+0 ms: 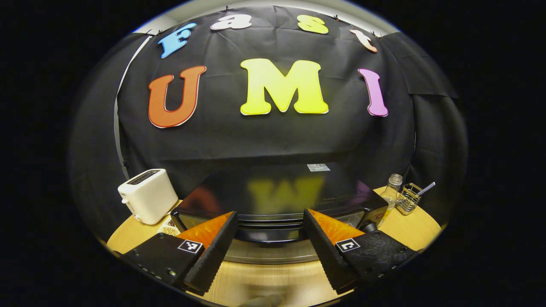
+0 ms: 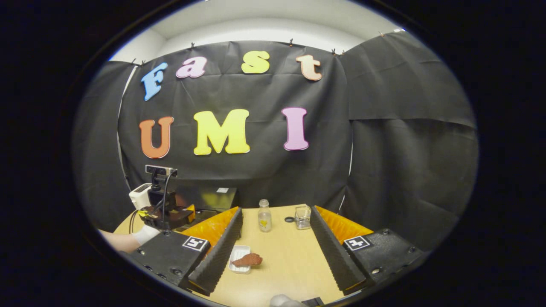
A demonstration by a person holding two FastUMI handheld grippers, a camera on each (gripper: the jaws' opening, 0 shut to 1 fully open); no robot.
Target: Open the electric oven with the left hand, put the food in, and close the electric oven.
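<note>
My left gripper hangs with its jaws spread wide and holding nothing, just in front of the electric oven, whose door is closed. The oven is a dark, glossy box sitting on the pale wooden counter, its top mirroring the booth wall. To its left stands a white toaster, with a small dish of something grainy just near of it. To the oven's right are a clear glass bottle and, beside that, a small wire basket with a striped straw in it.

My right gripper is also released, jaws wide apart, over open counter well to the right of the oven. Between its fingers, toward the left one, lies a small white tray with the food, a reddish-brown piece, resting on it. Farther back a dark ring lies between the bottle and the basket. In the right gripper view a sleeve and gloved hand hold my left gripper at the far left.

Black cloth closes the booth behind and to the right; above it is a pale ceiling.
</note>
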